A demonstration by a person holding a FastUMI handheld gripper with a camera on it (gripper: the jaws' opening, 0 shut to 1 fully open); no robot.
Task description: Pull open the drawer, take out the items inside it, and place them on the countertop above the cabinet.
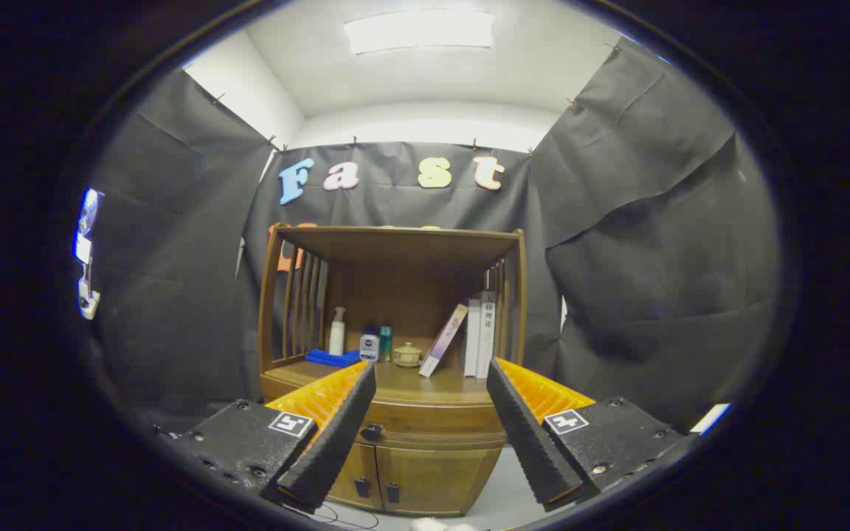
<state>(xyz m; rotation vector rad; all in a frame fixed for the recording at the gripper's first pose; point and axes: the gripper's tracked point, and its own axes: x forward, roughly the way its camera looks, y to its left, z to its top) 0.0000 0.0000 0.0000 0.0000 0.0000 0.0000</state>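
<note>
Hand-held gripper [431,402] spread, empty, facing the shut drawer [425,424].
You're on approach: line up on what looks like its knob [371,431], close, pull straight out below the counter [410,383].

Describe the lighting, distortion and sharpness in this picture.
Gripper view: a ceiling light glares bright white overhead, while the shelf recess of the cabinet sits in shadow. Fisheye bends the cloth walls and the cabinet's posts outward. The bottles and books are small but fairly sharp. The open gripper looms large, with the closed drawer beyond its fingers.
</note>
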